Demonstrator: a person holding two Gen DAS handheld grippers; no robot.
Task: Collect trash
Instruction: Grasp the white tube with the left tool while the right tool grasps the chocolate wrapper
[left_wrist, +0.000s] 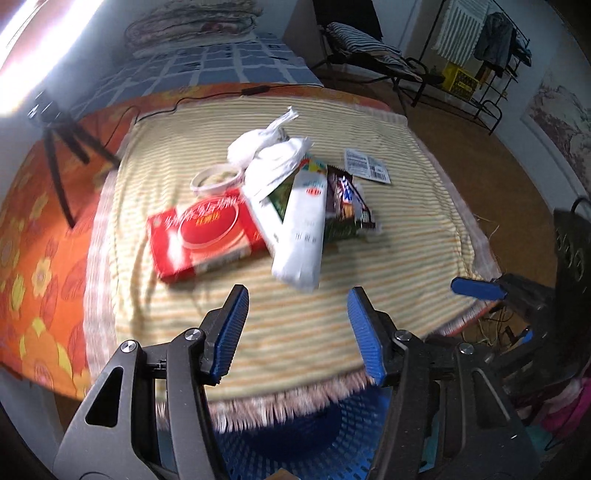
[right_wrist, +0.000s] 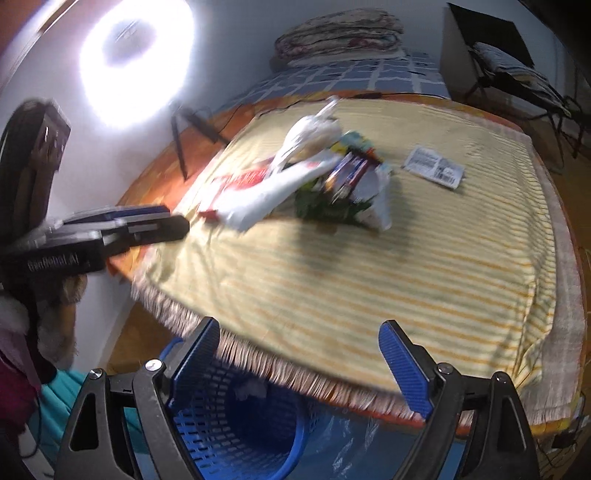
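Note:
Trash lies heaped mid-table on a striped cloth (left_wrist: 295, 317): a red box (left_wrist: 207, 236), a white pouch (left_wrist: 303, 236), a dark snack wrapper (left_wrist: 347, 203), a crumpled white bag (left_wrist: 258, 144) and a tape roll (left_wrist: 216, 179). A printed label (left_wrist: 367, 166) lies apart at the right. My left gripper (left_wrist: 297, 291) hovers open and empty over the cloth's near edge, short of the pile. My right gripper (right_wrist: 299, 325) is open and empty above the fringe, with the pile (right_wrist: 314, 177) far ahead. A blue basket (right_wrist: 236, 424) stands below the table edge.
A small black tripod (left_wrist: 59, 158) and a cable (left_wrist: 155, 107) sit on the orange cloth at the left. A bright ring light (right_wrist: 136, 59) glares at the wall. A bed with folded blankets (left_wrist: 192, 26) lies behind; a chair and clothes rack (left_wrist: 480, 48) stand at the right.

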